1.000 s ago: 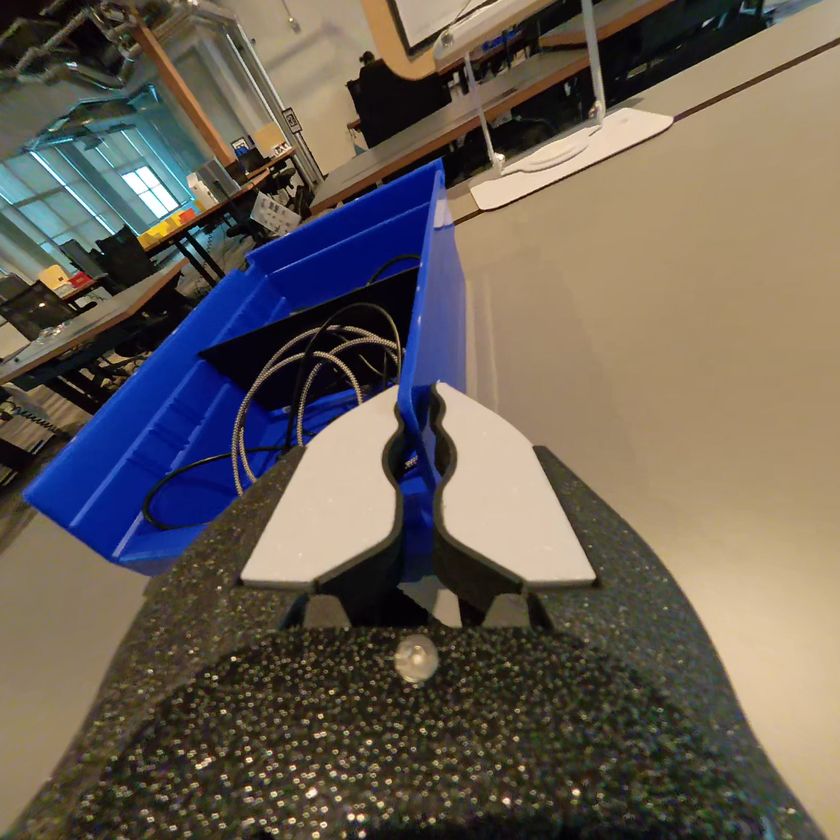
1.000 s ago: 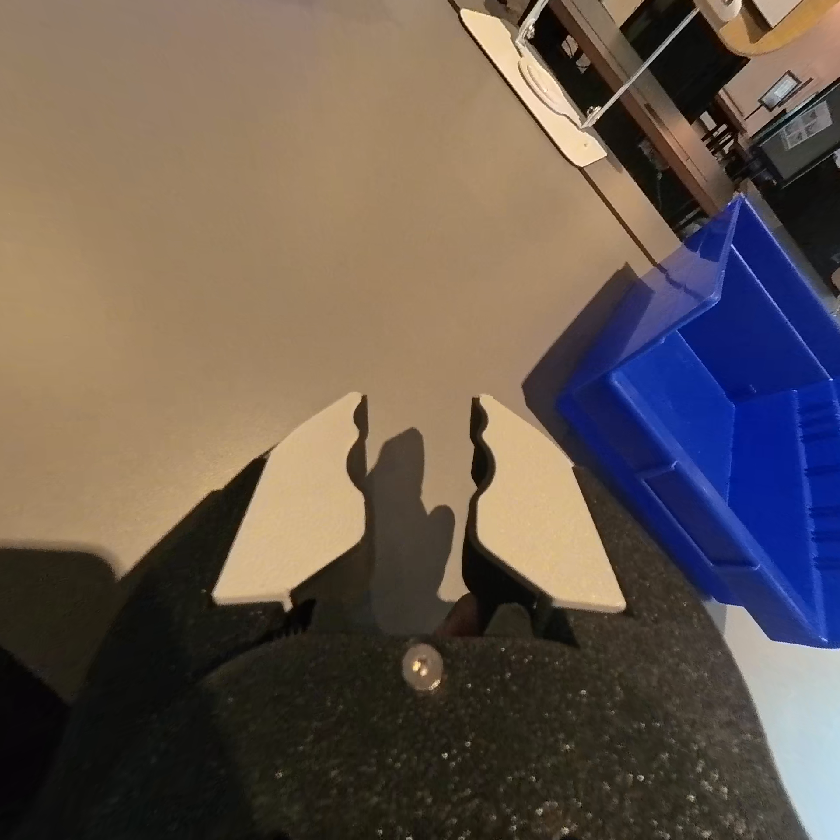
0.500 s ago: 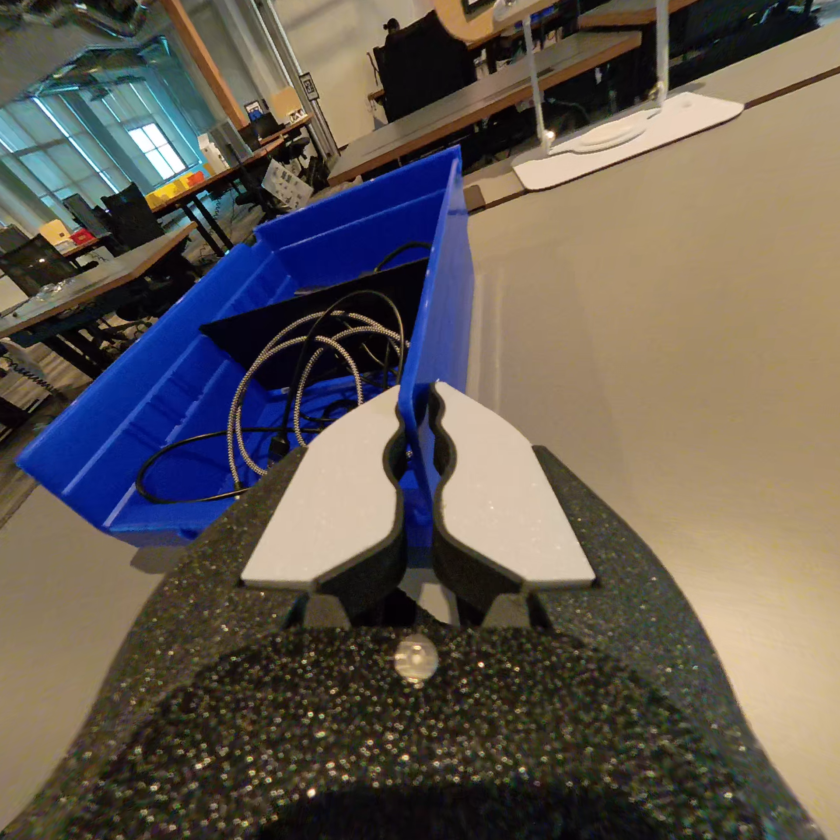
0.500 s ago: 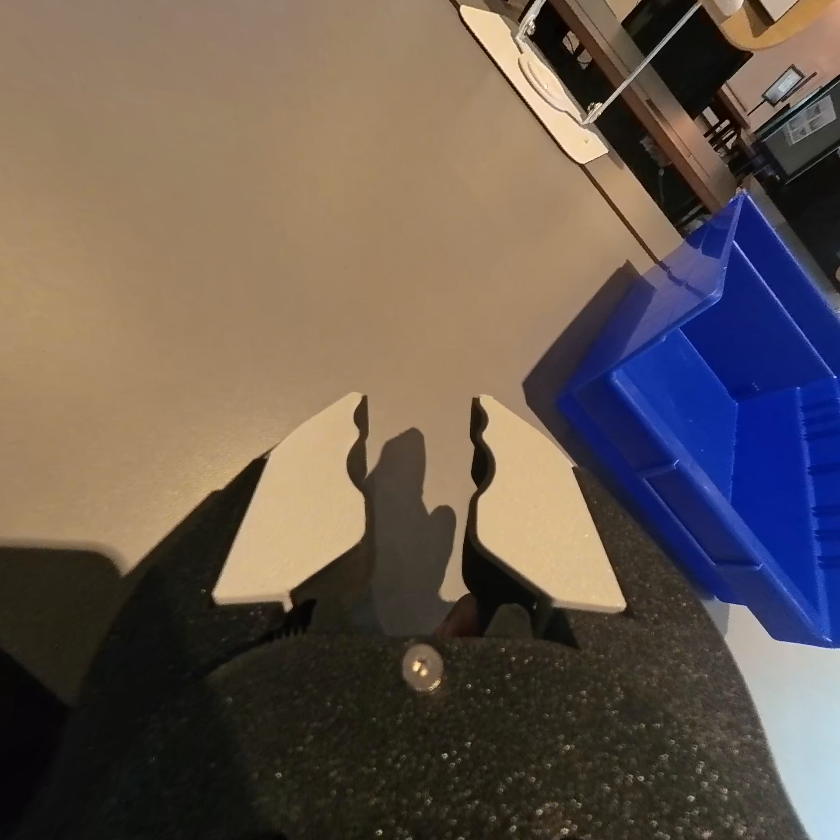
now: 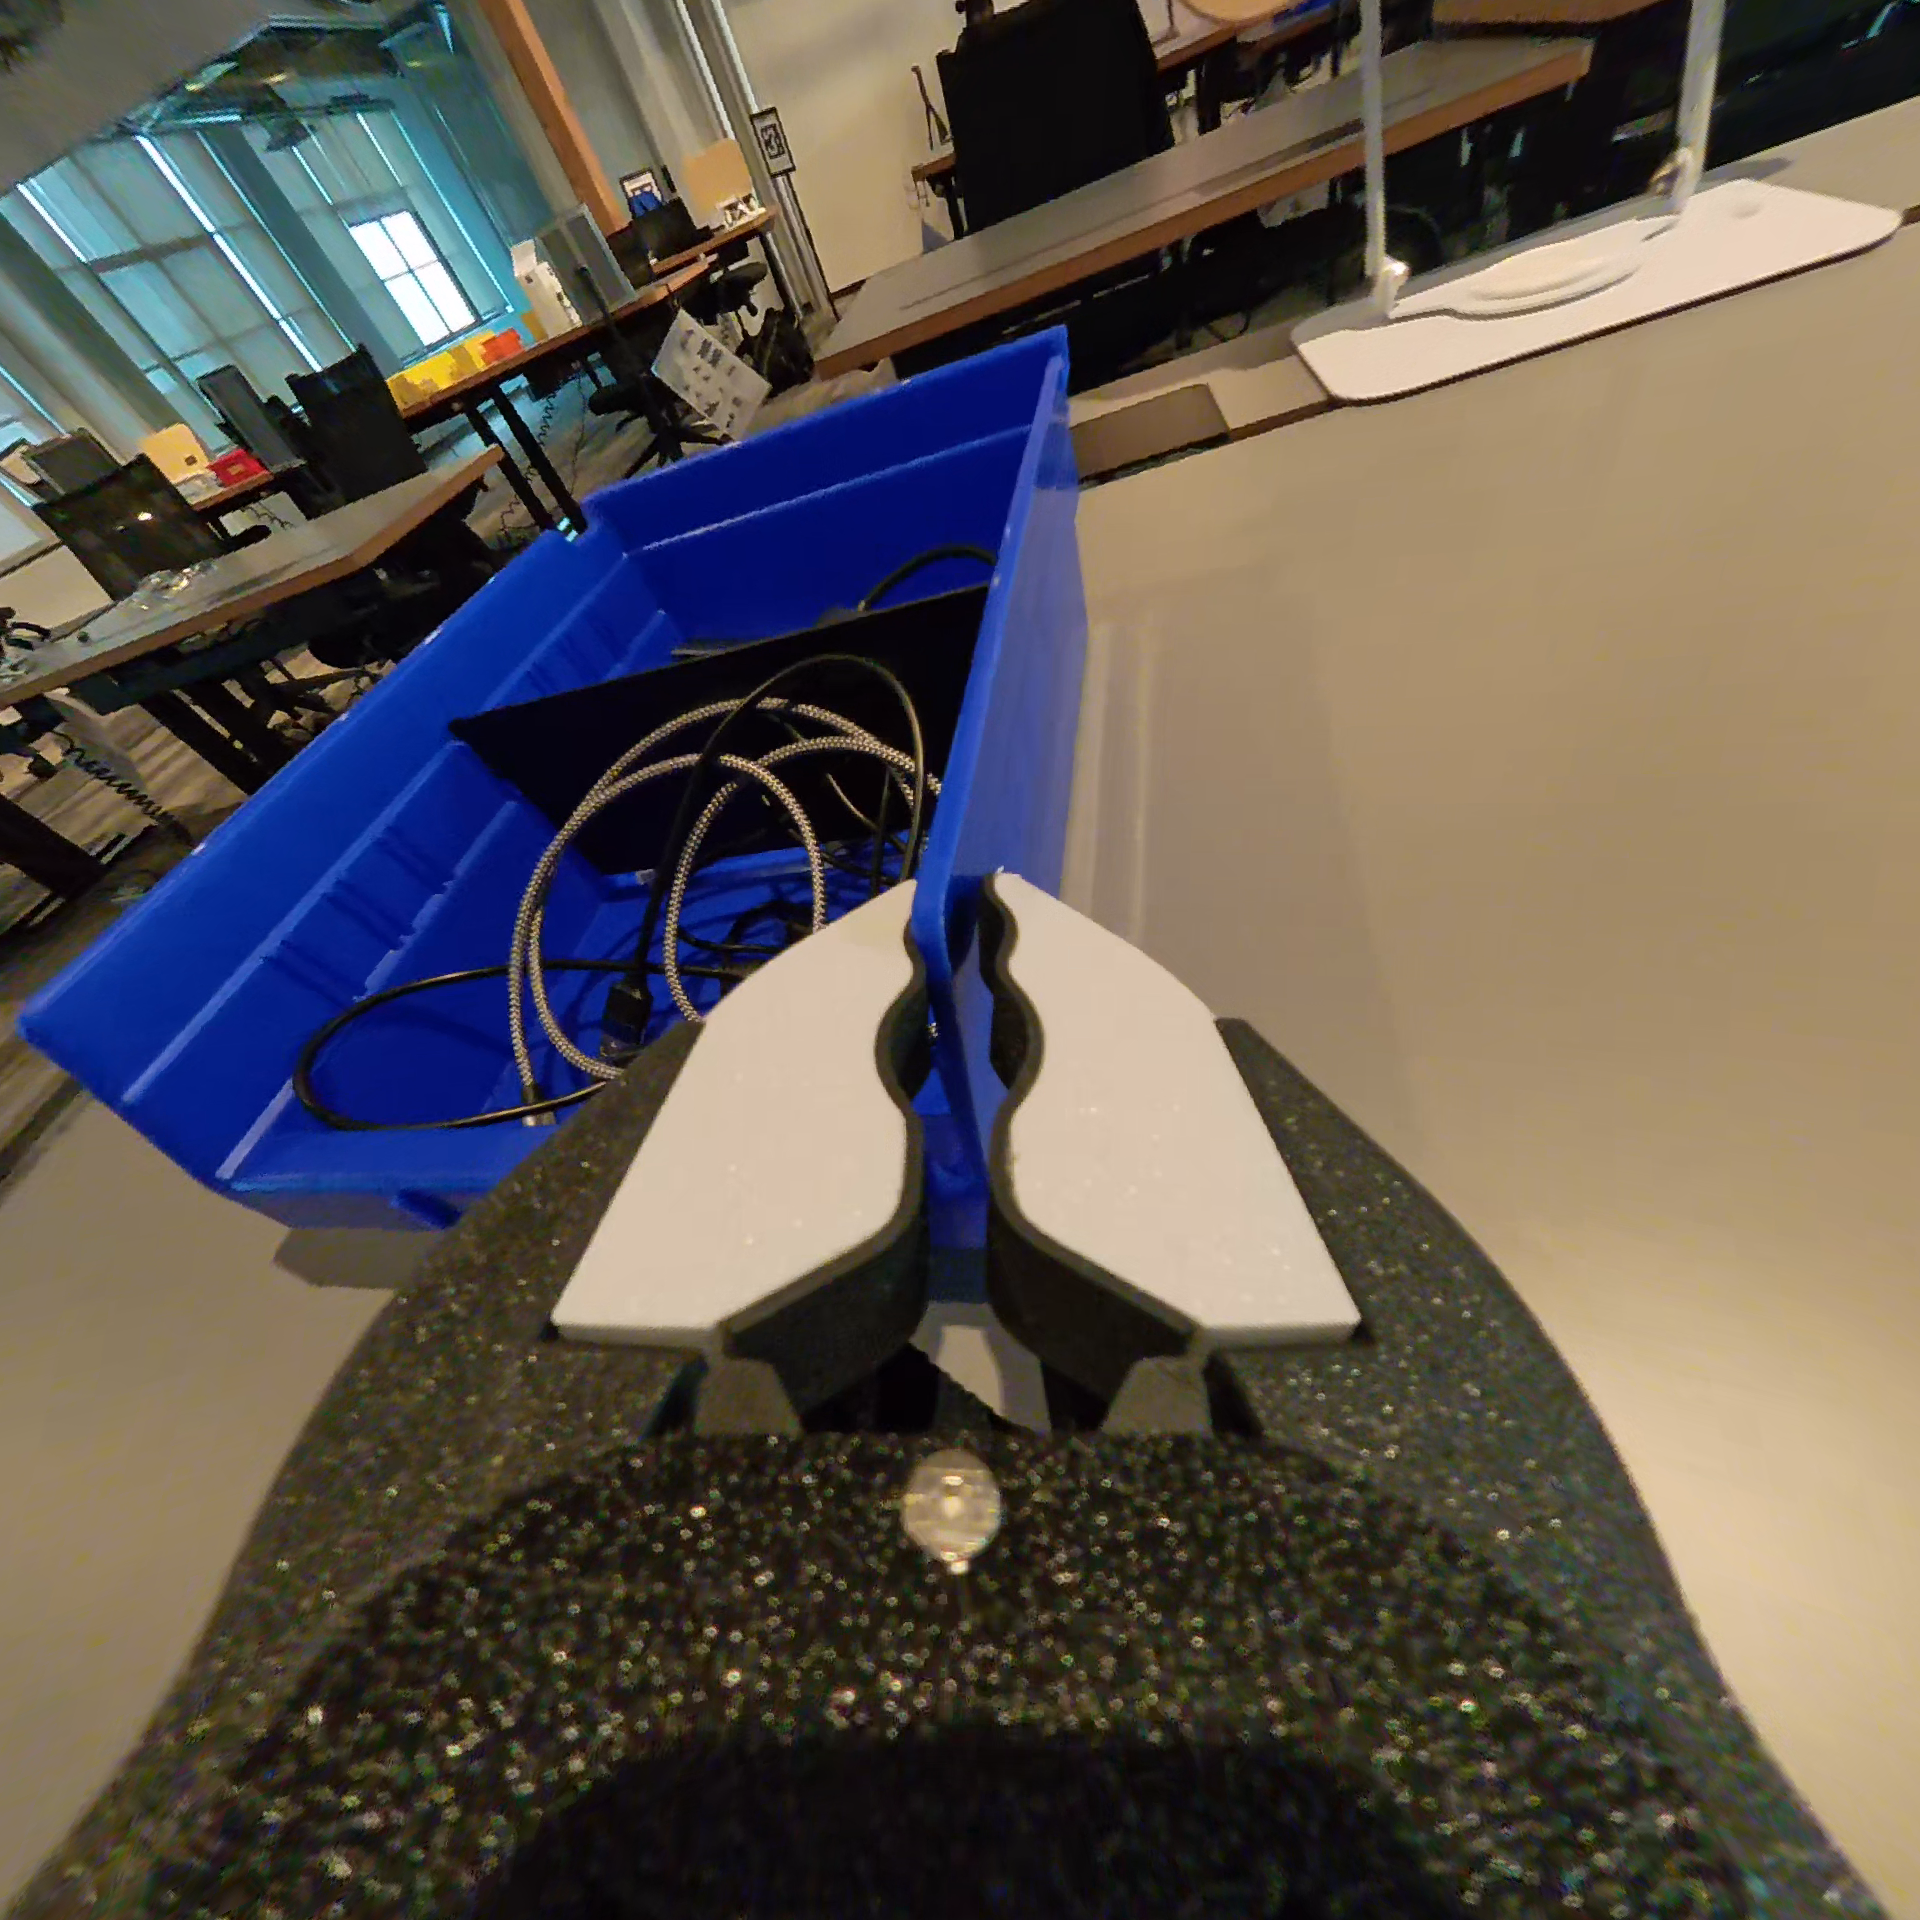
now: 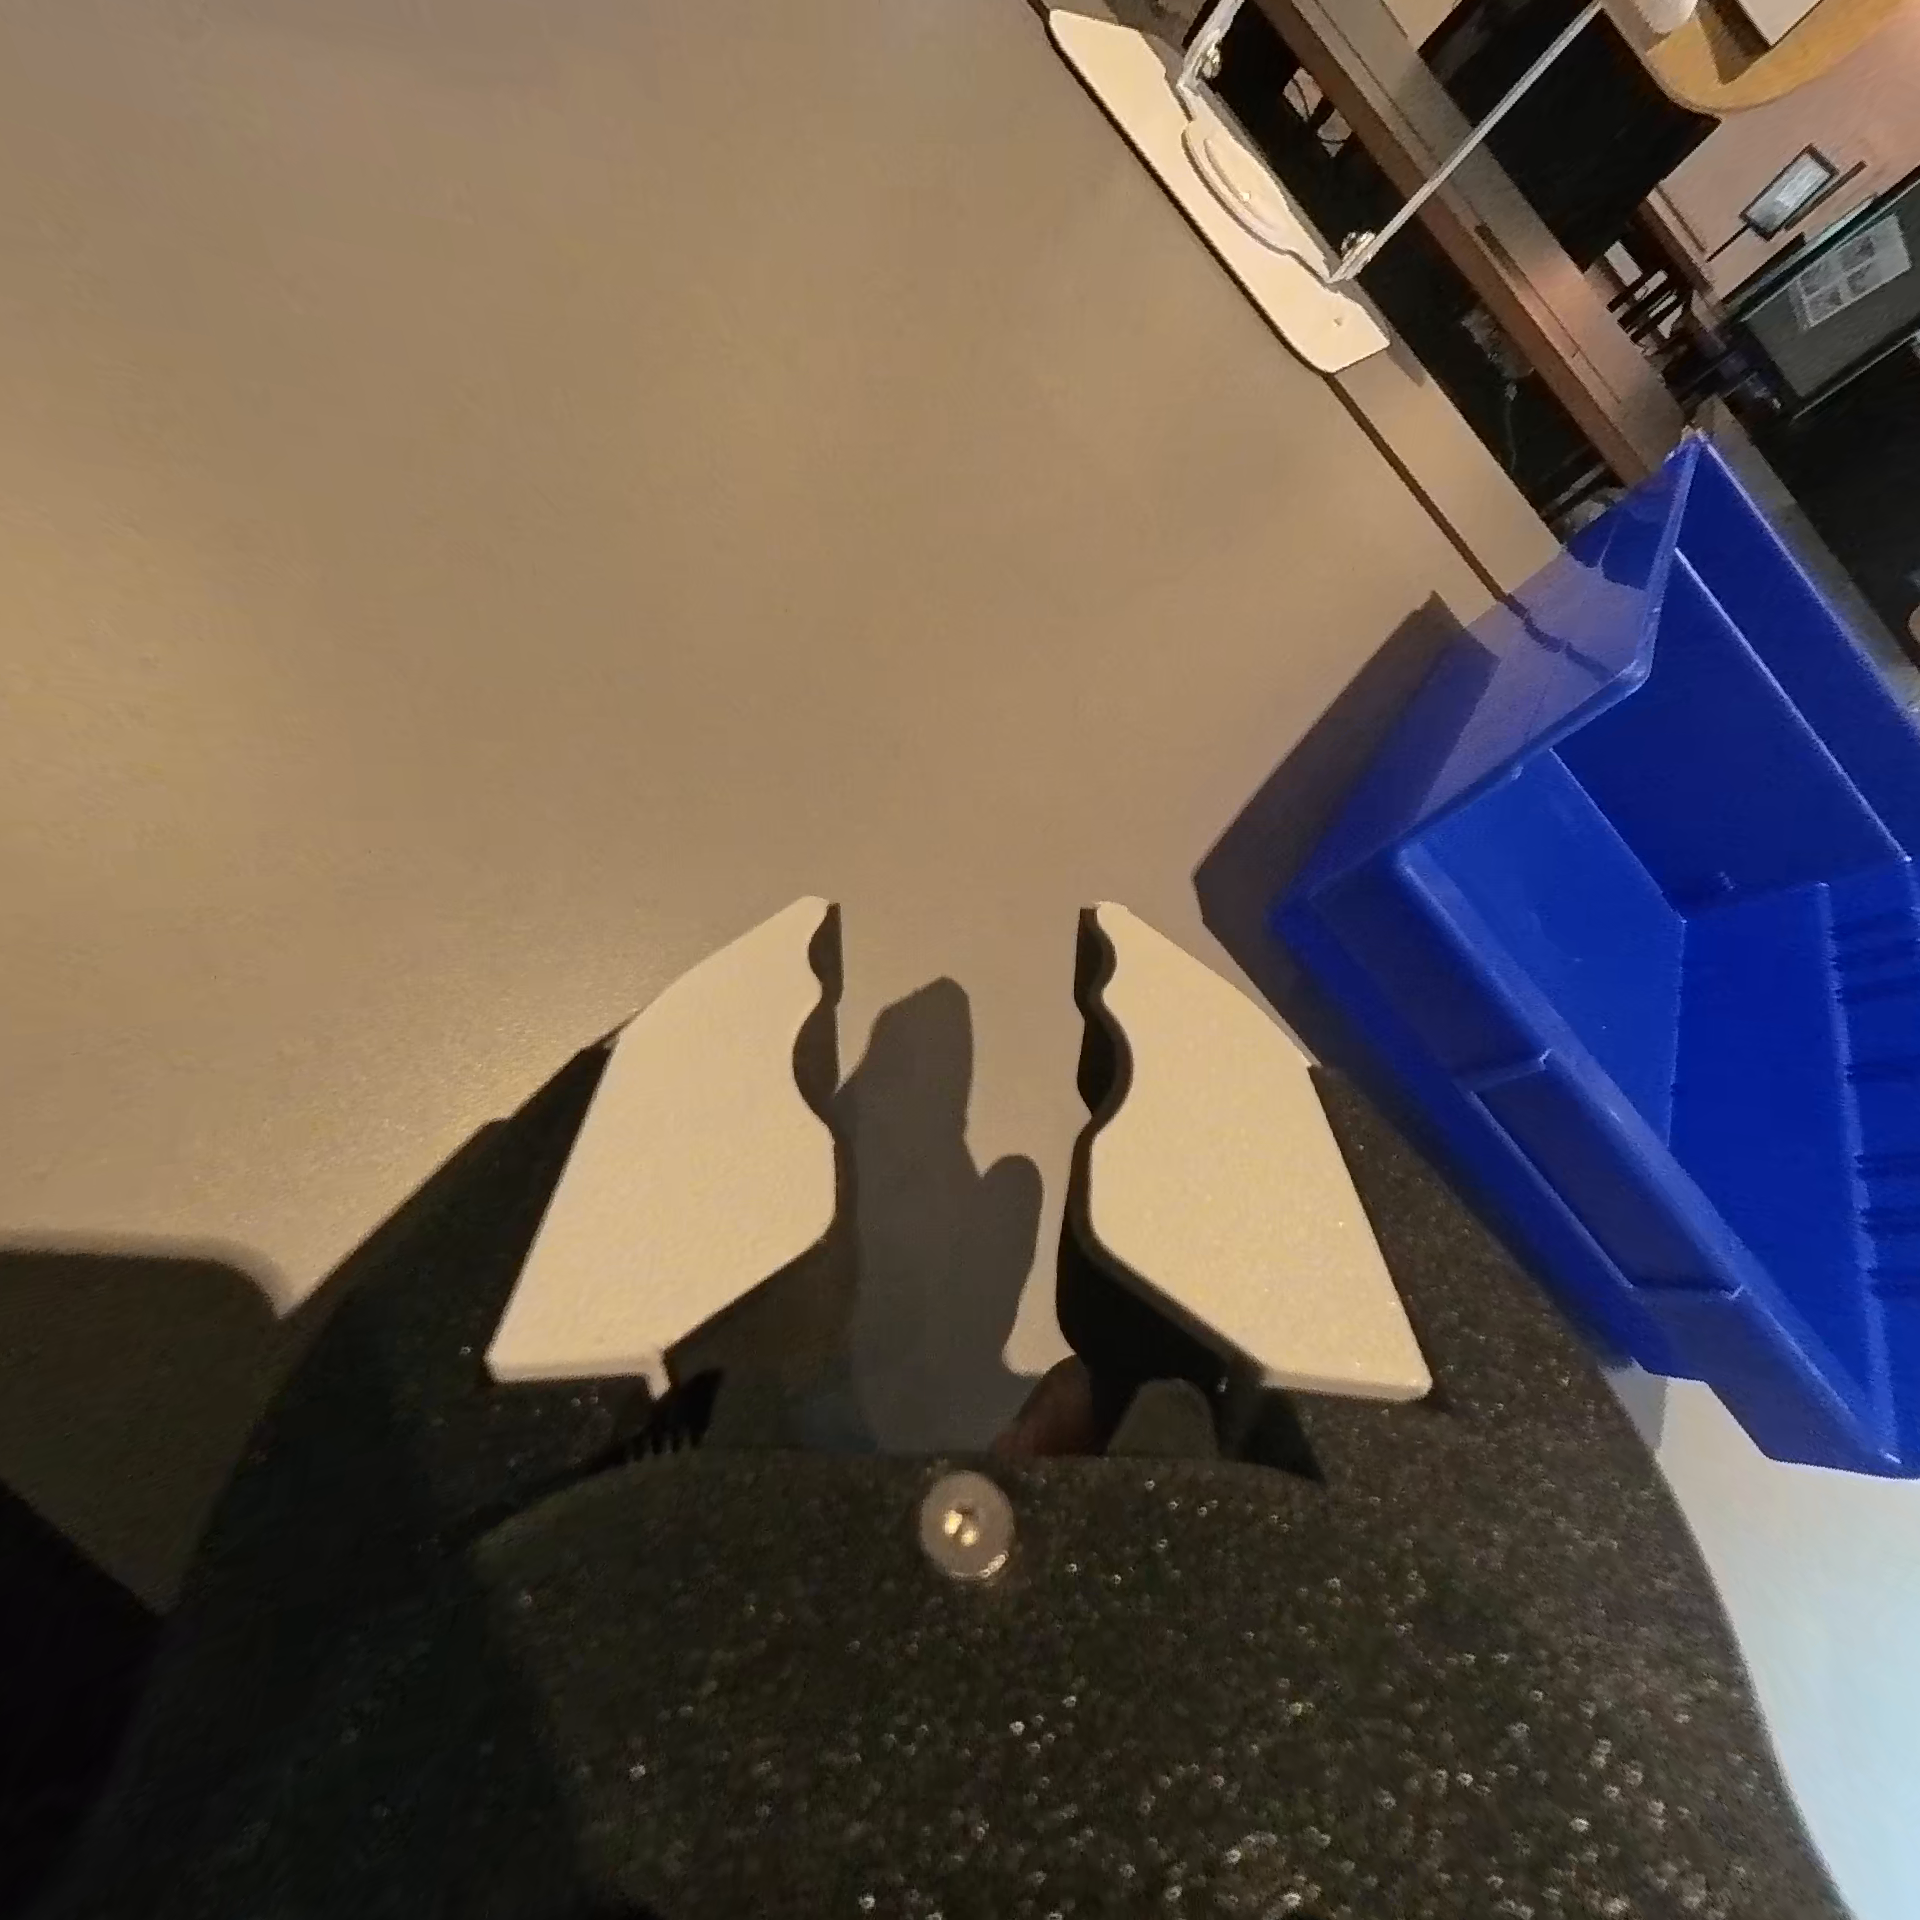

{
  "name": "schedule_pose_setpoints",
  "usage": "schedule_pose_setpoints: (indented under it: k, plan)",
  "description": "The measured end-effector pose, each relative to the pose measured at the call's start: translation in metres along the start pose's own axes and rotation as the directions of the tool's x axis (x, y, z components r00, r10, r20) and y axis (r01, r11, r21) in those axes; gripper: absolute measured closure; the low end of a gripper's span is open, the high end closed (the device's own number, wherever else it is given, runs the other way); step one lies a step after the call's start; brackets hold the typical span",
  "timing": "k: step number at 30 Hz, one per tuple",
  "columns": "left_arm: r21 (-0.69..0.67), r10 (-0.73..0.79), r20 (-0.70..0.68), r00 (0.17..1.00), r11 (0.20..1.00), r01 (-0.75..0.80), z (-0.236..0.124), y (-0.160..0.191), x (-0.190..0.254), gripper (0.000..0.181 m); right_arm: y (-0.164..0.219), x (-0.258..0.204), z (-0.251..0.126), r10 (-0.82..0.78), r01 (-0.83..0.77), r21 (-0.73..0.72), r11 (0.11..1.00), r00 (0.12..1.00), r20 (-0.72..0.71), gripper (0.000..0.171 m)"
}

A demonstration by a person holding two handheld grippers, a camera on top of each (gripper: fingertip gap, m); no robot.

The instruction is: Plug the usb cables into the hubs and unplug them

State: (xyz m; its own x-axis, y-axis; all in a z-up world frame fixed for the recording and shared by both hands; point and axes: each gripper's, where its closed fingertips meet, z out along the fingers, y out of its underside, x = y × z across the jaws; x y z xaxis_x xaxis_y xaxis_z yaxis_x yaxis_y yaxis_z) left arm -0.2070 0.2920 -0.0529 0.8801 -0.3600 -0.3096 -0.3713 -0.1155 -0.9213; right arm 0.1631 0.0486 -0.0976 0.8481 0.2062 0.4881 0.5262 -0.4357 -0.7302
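My left gripper (image 5: 954, 902) is shut on the right side wall of a blue plastic bin (image 5: 1023, 665), holding it tilted with its left side off the table. Inside lie a coiled braided grey-white cable (image 5: 644, 831), a thin black cable (image 5: 416, 1112) and a black divider panel (image 5: 748, 696). No hub shows clearly. My right gripper (image 6: 956, 920) is open and empty, low over the bare table, with the same blue bin (image 6: 1621, 997) to its right.
The grey table (image 5: 1507, 831) stretches to the right of the bin. A white lamp base (image 5: 1621, 281) with thin uprights stands at the far edge; it also shows in the right wrist view (image 6: 1226, 187). Other desks and chairs stand beyond. There is about 45 centimeters between the tips of the two grippers.
The left gripper has turned with the bin, so the bin sits more level and more of its cables show. The right gripper has stayed almost still, open.
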Motion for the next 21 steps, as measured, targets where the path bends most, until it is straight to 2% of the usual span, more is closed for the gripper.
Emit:
schedule_pose_setpoints:
  k: [21]
  plan:
    - [-0.037, -0.056, 0.055, 0.997, 0.998, 0.058, 0.034, 0.014, -0.066, 0.175, 0.001, 0.000, 0.001, 0.006, -0.006, -0.004, 1.000, 1.000, 0.000, 0.127]
